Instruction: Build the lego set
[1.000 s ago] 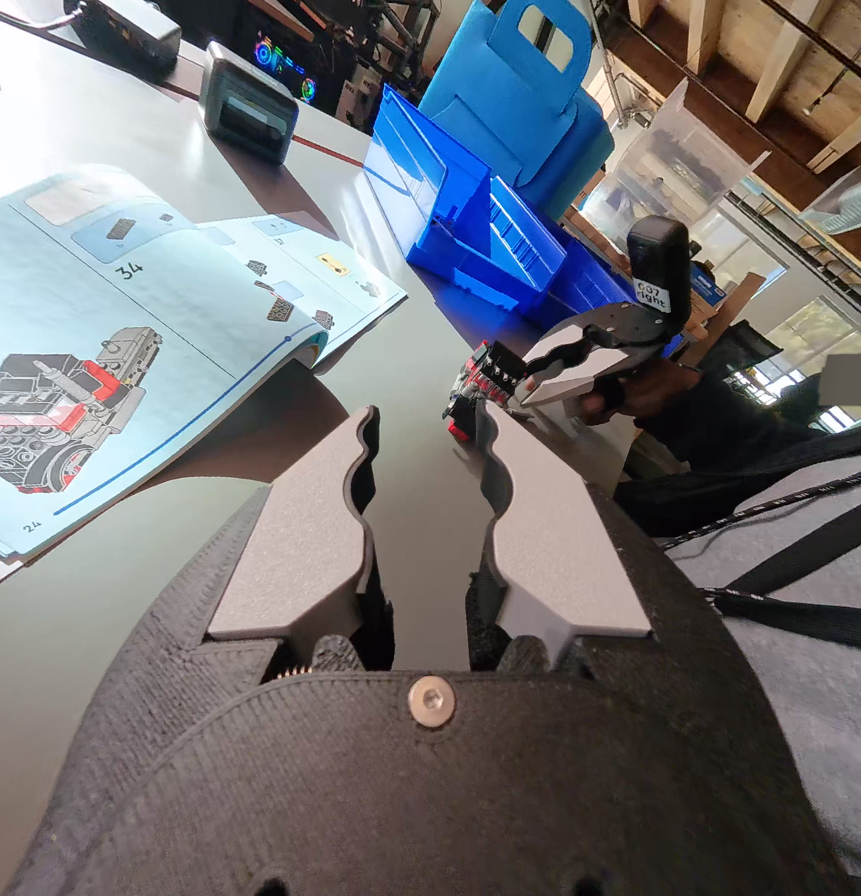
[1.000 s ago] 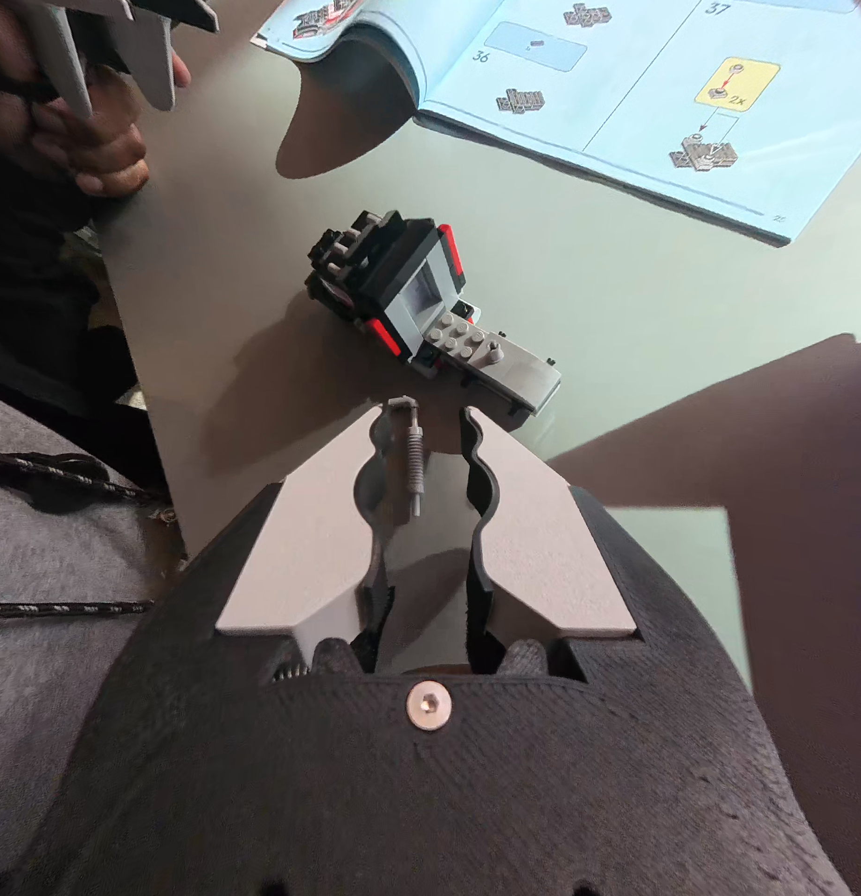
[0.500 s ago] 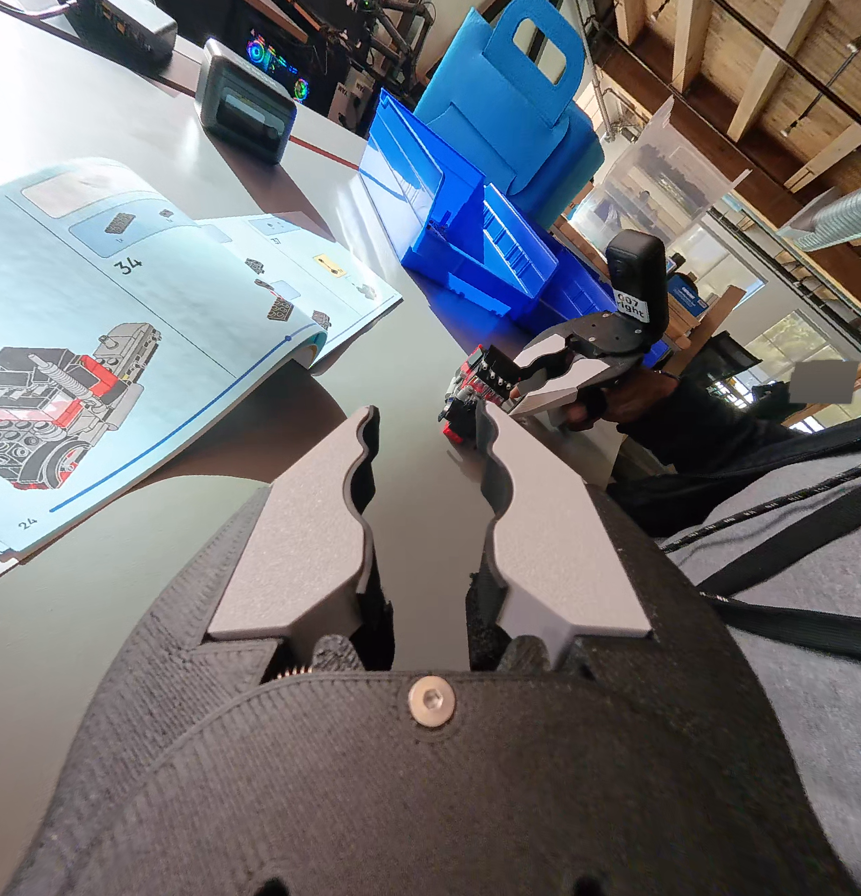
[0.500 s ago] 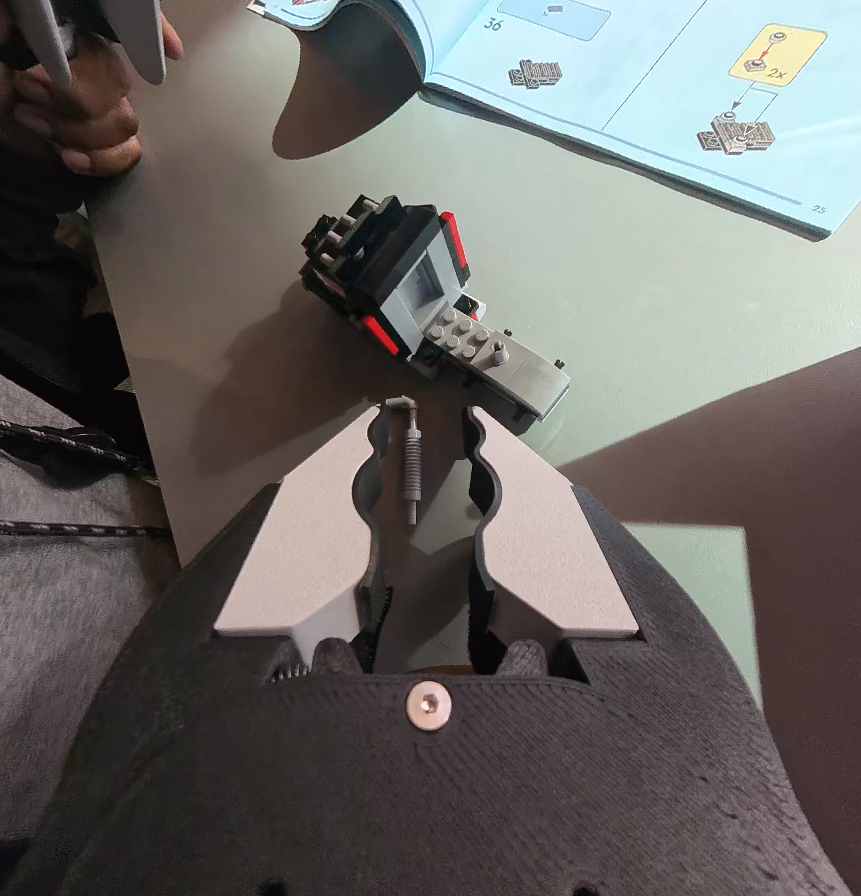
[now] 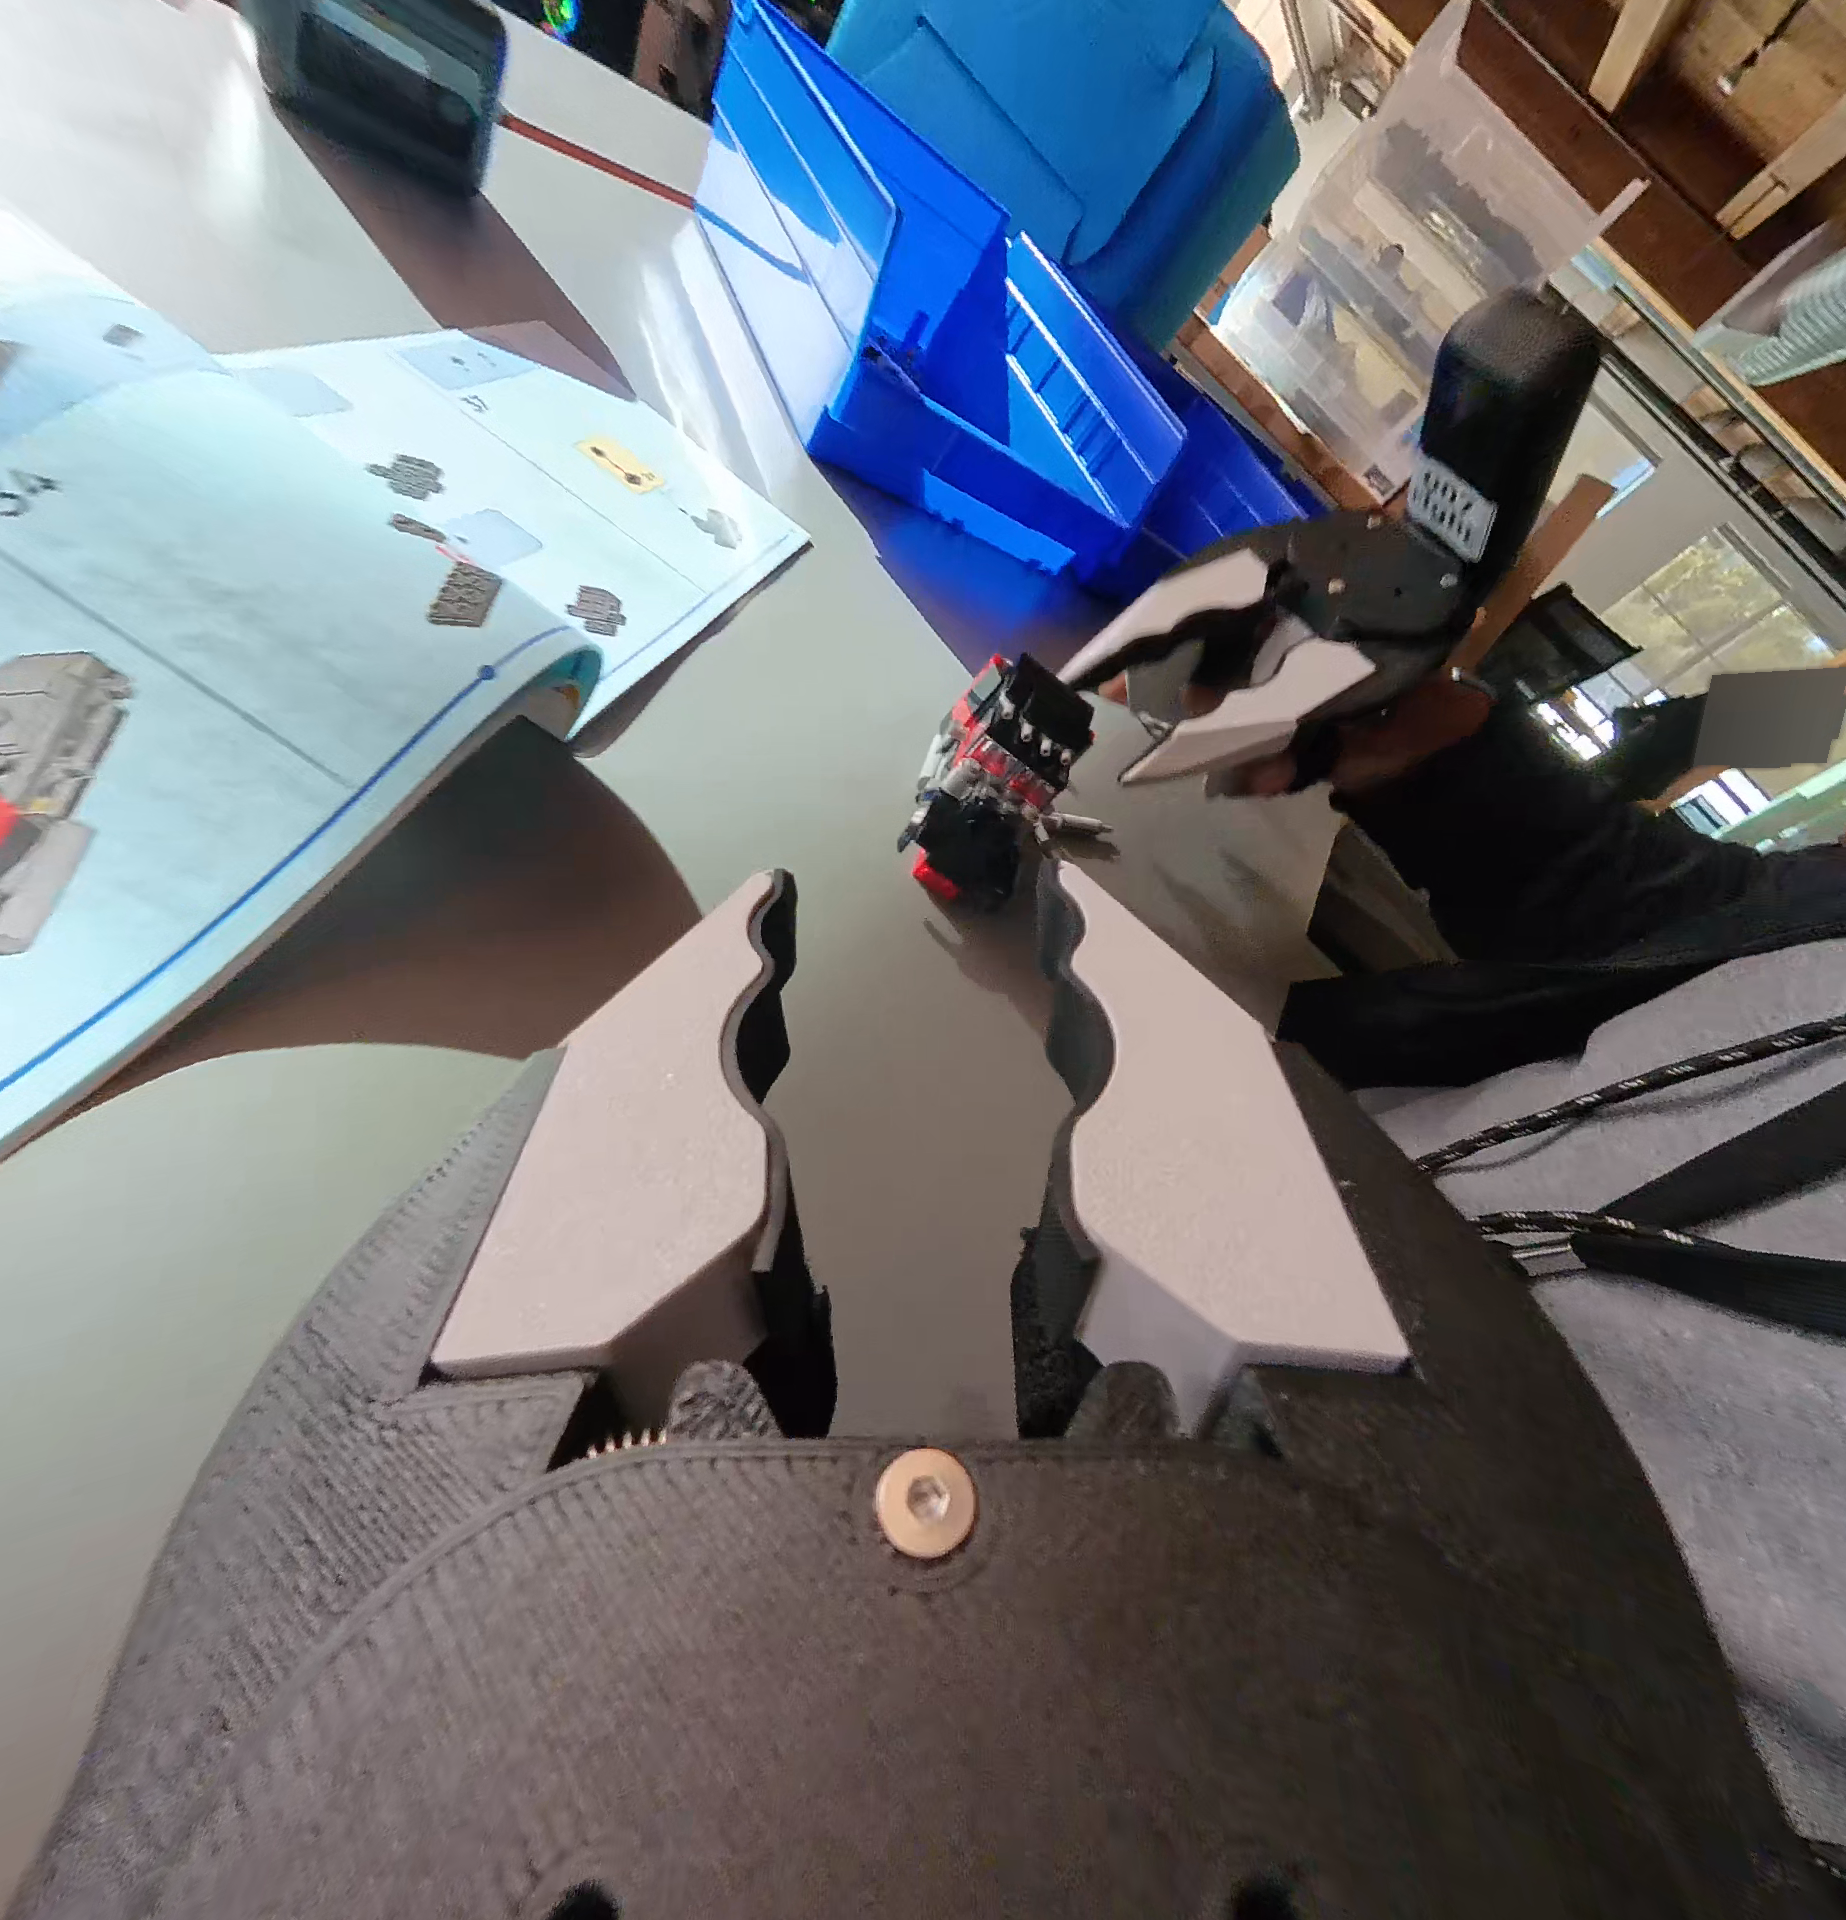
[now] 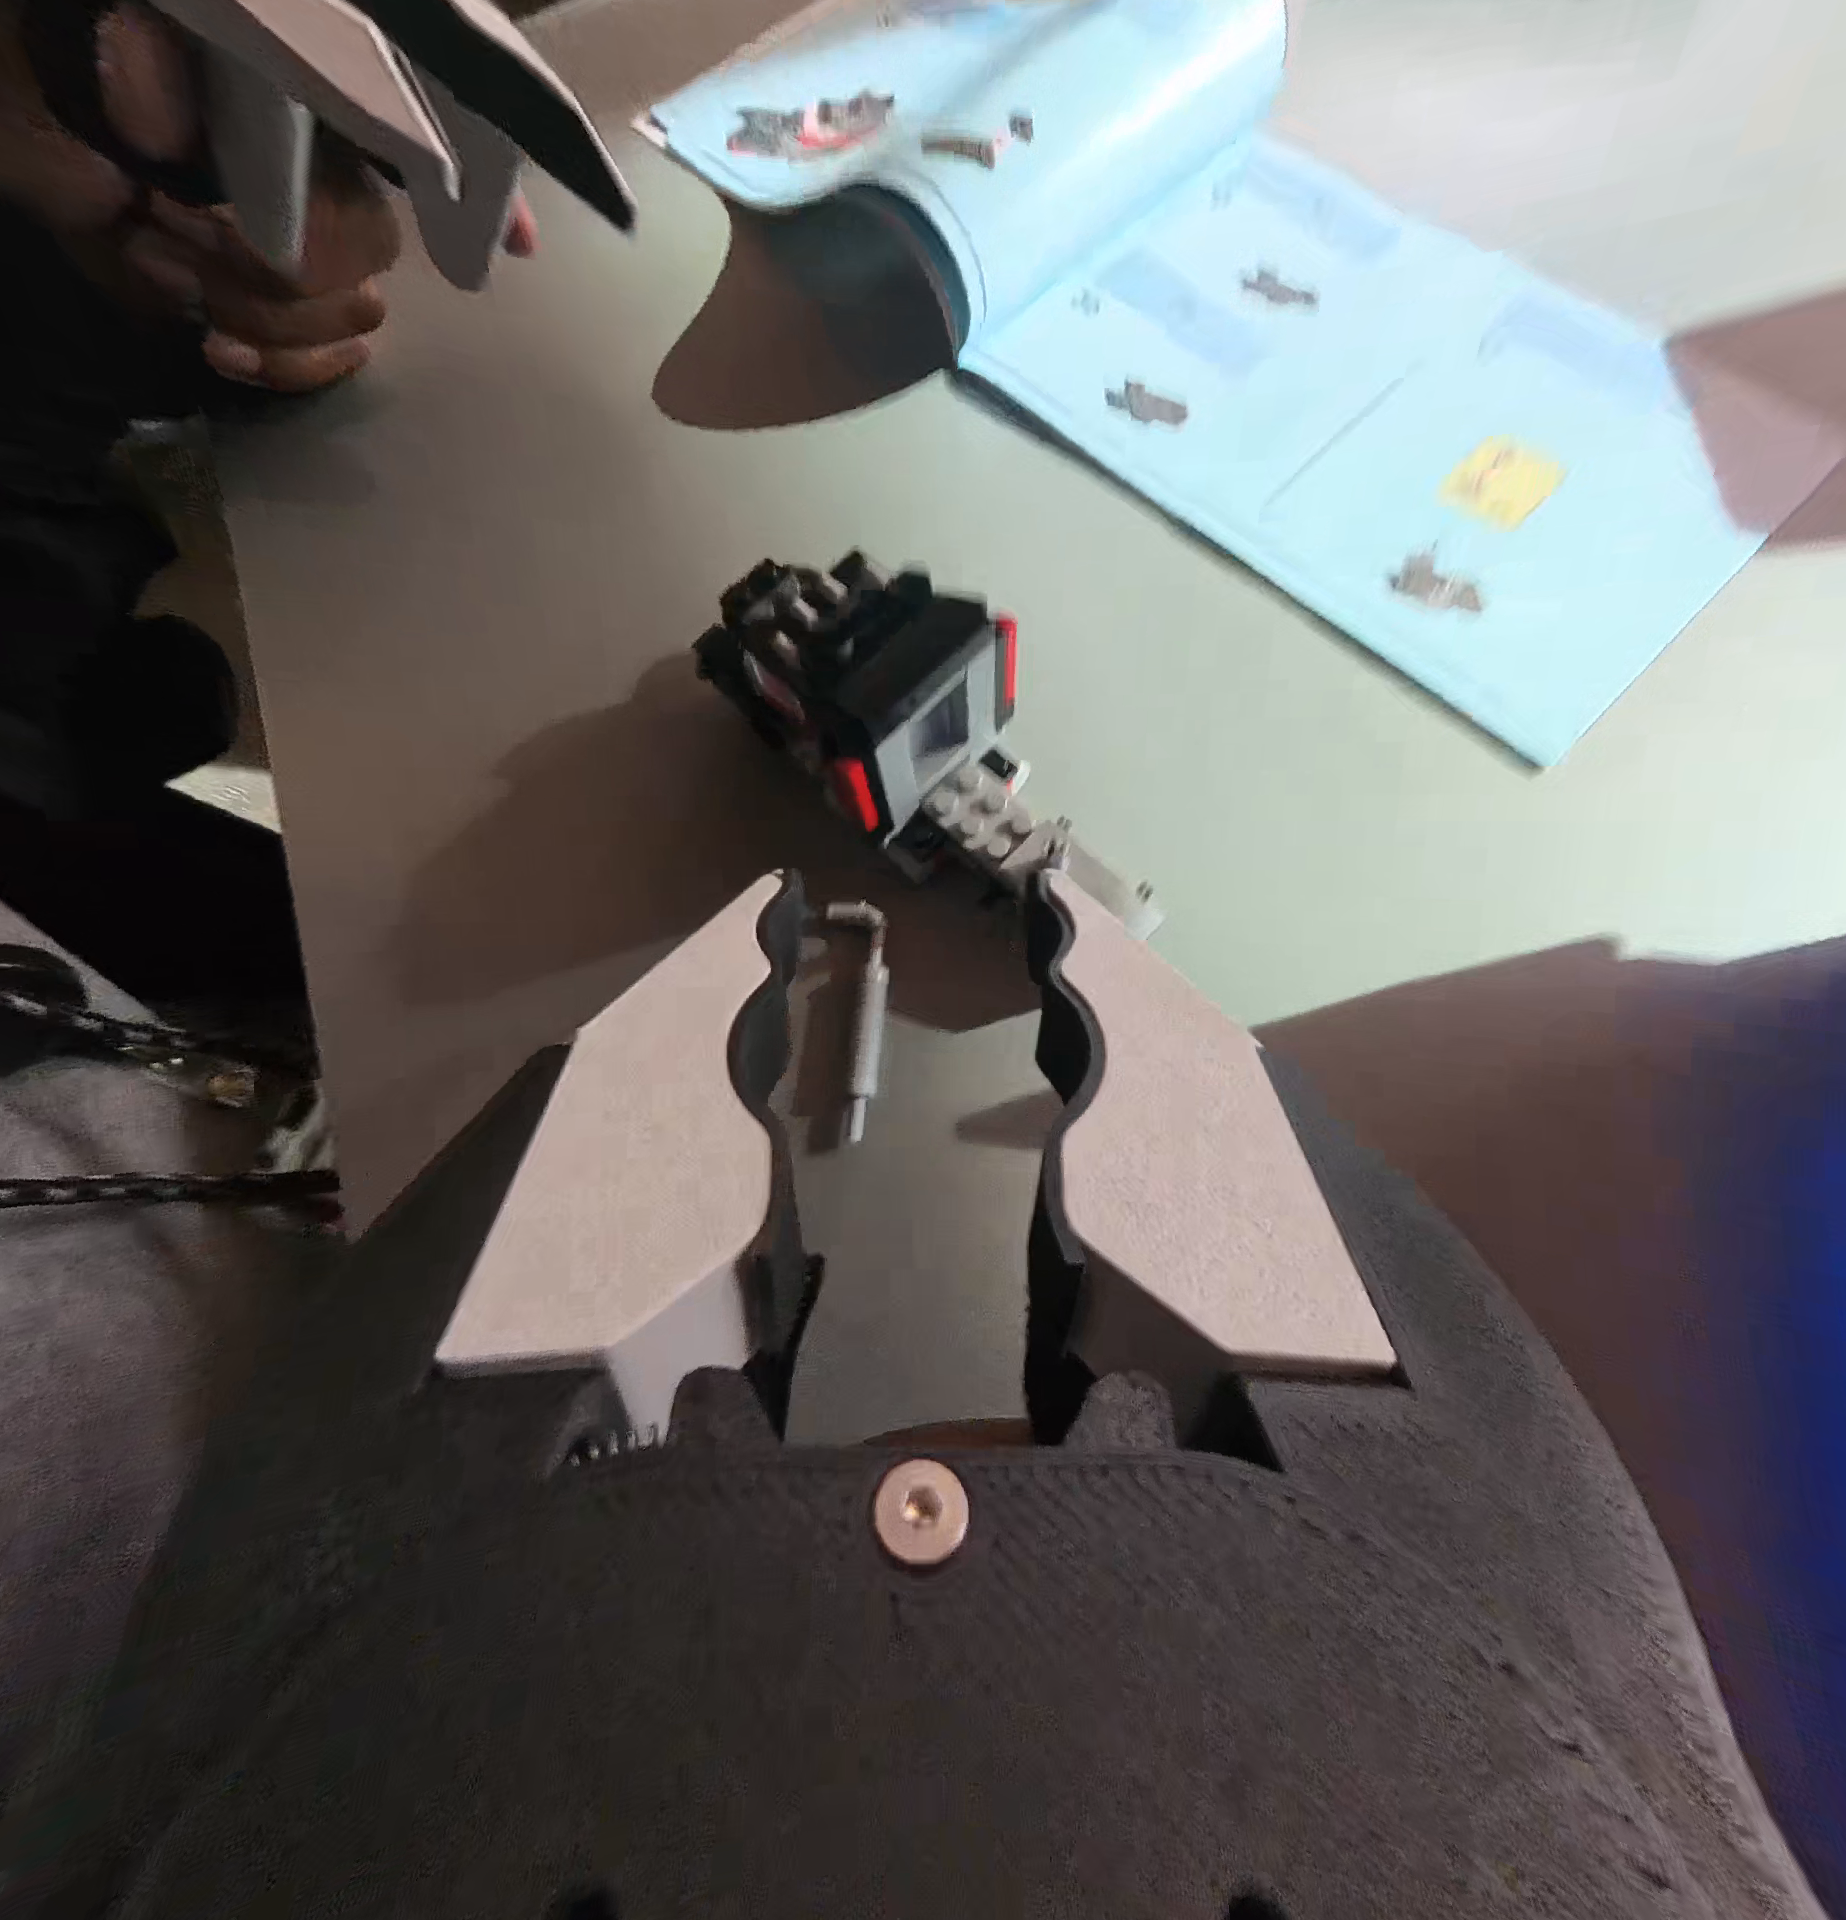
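**Both grippers open, nothing held**

Left gripper (image 5: 914, 914): grey jaws spread wide, empty, low over the grey-green table (image 5: 171, 1299), aimed at the small black, red and grey brick truck model (image 5: 986, 800).

Right gripper (image 6: 908, 914): jaws apart, nothing clamped. Thin grey ribbed exhaust-pipe piece with a bent tip (image 6: 865, 1023) lies flat on the table in the gap, closer to the left-hand finger; whether it touches it I cannot tell. View is motion-blurred.

Truck model sits on the table just beyond the right gripper's fingertips, near the table edge. Open light-blue instruction booklet (image 5: 275, 582) is farther in. Blue plastic bins (image 5: 950, 343) sit behind it.
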`<state>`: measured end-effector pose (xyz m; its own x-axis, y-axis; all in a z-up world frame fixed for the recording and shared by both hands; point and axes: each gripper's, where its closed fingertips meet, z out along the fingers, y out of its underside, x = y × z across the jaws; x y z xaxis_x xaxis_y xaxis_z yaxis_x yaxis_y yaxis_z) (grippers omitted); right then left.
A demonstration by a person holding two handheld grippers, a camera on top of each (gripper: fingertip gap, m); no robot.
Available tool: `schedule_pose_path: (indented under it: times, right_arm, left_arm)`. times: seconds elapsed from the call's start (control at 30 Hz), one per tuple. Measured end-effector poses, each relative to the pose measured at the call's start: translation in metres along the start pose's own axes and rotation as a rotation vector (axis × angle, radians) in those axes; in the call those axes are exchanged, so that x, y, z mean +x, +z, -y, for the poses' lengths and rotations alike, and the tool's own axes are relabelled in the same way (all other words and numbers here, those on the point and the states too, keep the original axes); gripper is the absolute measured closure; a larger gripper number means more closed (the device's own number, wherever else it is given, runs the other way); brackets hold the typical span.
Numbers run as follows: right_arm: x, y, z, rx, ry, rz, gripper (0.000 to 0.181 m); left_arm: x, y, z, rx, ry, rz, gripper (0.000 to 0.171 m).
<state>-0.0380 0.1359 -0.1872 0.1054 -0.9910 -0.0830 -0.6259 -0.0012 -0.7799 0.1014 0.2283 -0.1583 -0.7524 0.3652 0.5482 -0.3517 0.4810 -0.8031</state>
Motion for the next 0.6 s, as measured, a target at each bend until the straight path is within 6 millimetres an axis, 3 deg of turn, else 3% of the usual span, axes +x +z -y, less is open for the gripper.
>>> schedule_pose_path:
  times: [0.17,0.3,0.4,0.5,0.6]
  right_arm:
    - [-0.005,0.006,0.032,-0.010,-0.265,0.127,0.116]
    - [-0.009,0.027,0.021,-0.129,-0.378,0.289,0.101]
    - [-0.008,0.039,0.017,-0.152,-0.420,0.350,0.103]
    - [-0.002,0.046,0.014,-0.181,-0.423,0.367,0.127]
    - [0.009,0.049,0.019,-0.154,-0.341,0.351,0.129]
  left_arm:
    - [0.015,0.021,-0.006,-0.048,0.021,-0.050,0.119]
    - [0.016,0.026,-0.010,-0.072,0.047,-0.025,0.119]
    - [0.015,0.025,-0.009,-0.063,0.053,-0.016,0.119]
    - [0.015,0.025,-0.010,-0.070,0.052,-0.015,0.119]
    - [0.015,0.027,-0.010,-0.075,0.057,-0.013,0.119]
